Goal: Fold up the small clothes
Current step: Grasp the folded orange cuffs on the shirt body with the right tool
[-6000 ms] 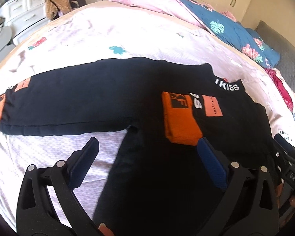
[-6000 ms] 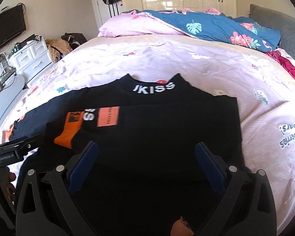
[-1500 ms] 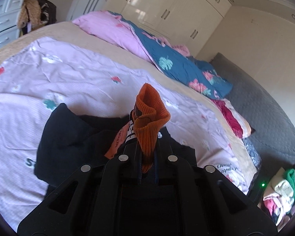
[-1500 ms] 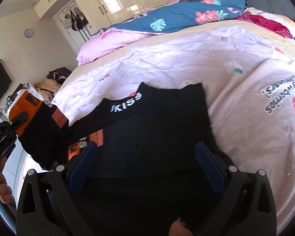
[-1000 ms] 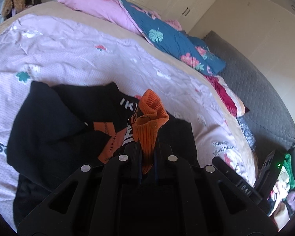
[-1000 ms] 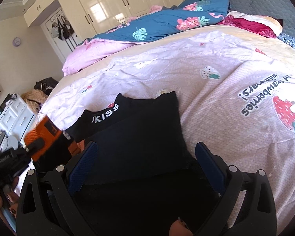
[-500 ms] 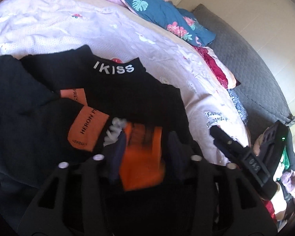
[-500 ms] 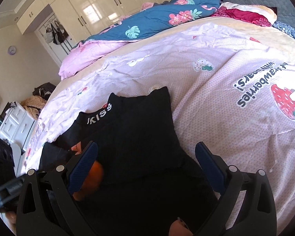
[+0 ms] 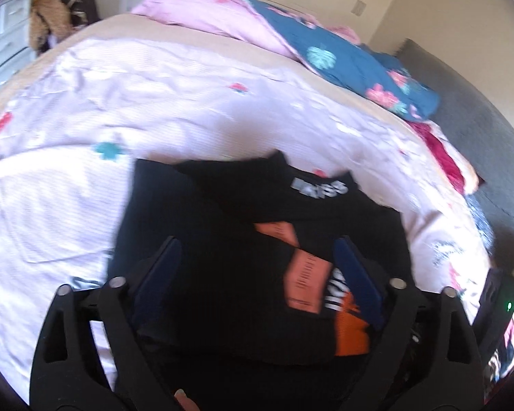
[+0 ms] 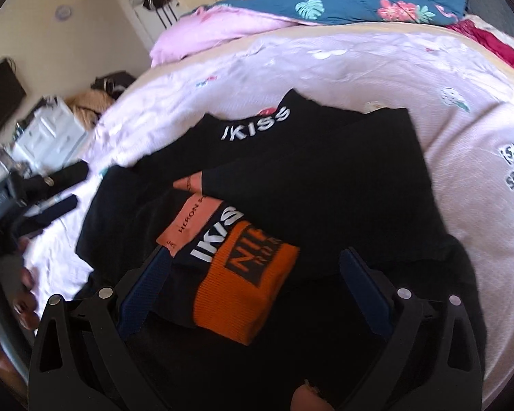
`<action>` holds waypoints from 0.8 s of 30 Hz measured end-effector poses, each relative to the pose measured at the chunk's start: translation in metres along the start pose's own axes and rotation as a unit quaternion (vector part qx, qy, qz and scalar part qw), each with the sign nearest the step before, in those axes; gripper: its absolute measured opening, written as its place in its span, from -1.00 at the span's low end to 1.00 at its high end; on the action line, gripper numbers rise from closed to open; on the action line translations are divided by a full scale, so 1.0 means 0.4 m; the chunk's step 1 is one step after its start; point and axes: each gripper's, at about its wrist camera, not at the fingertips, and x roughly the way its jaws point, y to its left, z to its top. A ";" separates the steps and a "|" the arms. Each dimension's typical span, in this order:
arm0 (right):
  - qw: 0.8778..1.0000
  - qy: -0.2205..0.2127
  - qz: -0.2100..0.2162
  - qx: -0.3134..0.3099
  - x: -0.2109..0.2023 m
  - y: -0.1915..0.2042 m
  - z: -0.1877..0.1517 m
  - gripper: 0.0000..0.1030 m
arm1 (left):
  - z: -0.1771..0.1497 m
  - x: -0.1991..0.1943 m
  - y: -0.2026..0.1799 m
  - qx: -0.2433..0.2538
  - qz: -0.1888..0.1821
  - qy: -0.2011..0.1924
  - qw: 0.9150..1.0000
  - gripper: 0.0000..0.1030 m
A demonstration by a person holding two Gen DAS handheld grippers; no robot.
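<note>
A black sweater with white "IKISS" lettering lies on the bed, both sleeves folded across its body. The orange cuff of one sleeve rests on top near the front, beside a peach label. In the left wrist view the sweater and its cuff show blurred. My left gripper is open and empty above the sweater's left part; it also appears at the left edge of the right wrist view. My right gripper is open and empty, hovering over the cuff.
The pink printed bedsheet surrounds the sweater. A blue floral duvet and pink pillow lie at the bed's head. White drawers stand left of the bed. A red garment lies at the right edge.
My left gripper carried the orange-cuffed sleeve across the sweater, opened and let it go, then drew back to the left. The right gripper stayed open and shifted its view leftward.
</note>
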 end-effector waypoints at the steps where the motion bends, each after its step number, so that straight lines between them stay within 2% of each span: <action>1: 1.000 0.010 -0.010 0.002 0.021 0.004 -0.001 0.88 | 0.005 -0.003 0.016 -0.006 0.005 0.000 1.000 0.73; 4: 0.999 0.037 -0.030 0.000 0.077 0.007 -0.005 0.89 | 0.028 -0.016 0.073 -0.035 0.013 -0.003 0.999 0.77; 5: 0.998 0.036 -0.040 -0.009 0.084 0.014 -0.006 0.83 | 0.039 -0.028 0.099 -0.047 0.019 -0.011 0.999 0.78; 6: 0.998 0.031 -0.044 -0.018 0.084 0.024 -0.009 0.60 | 0.046 -0.036 0.115 -0.053 0.024 -0.016 0.998 0.79; 7: 0.999 0.028 -0.037 -0.023 0.082 0.028 -0.010 0.46 | 0.051 -0.043 0.130 -0.059 0.028 -0.021 0.998 0.80; 8: 0.999 0.026 -0.022 -0.017 0.081 0.025 -0.012 0.36 | 0.056 -0.052 0.148 -0.064 0.032 -0.027 0.997 0.80; 10: 1.000 0.016 -0.016 -0.003 0.076 0.019 -0.016 0.32 | 0.060 -0.062 0.182 -0.080 0.039 -0.030 0.996 0.80; 13: 1.000 0.004 -0.014 0.000 0.068 0.013 -0.023 0.00 | 0.055 -0.069 0.224 -0.117 0.031 -0.033 0.992 0.80; 15: 1.000 0.002 0.002 0.014 0.064 0.002 -0.018 -0.44 | 0.050 -0.069 0.235 -0.126 0.032 -0.034 0.991 0.80; 16: 1.000 0.000 0.011 0.019 0.062 -0.001 -0.014 -0.55 | 0.049 -0.067 0.238 -0.128 0.034 -0.035 0.991 0.80; 18: 1.000 -0.008 0.022 0.012 0.055 0.007 -0.008 -0.64 | 0.047 -0.061 0.240 -0.132 0.035 -0.032 0.990 0.80; 24: 0.996 -0.049 0.041 -0.066 -0.018 0.089 0.044 -0.72 | 0.045 -0.046 0.247 -0.141 0.030 -0.028 0.989 0.80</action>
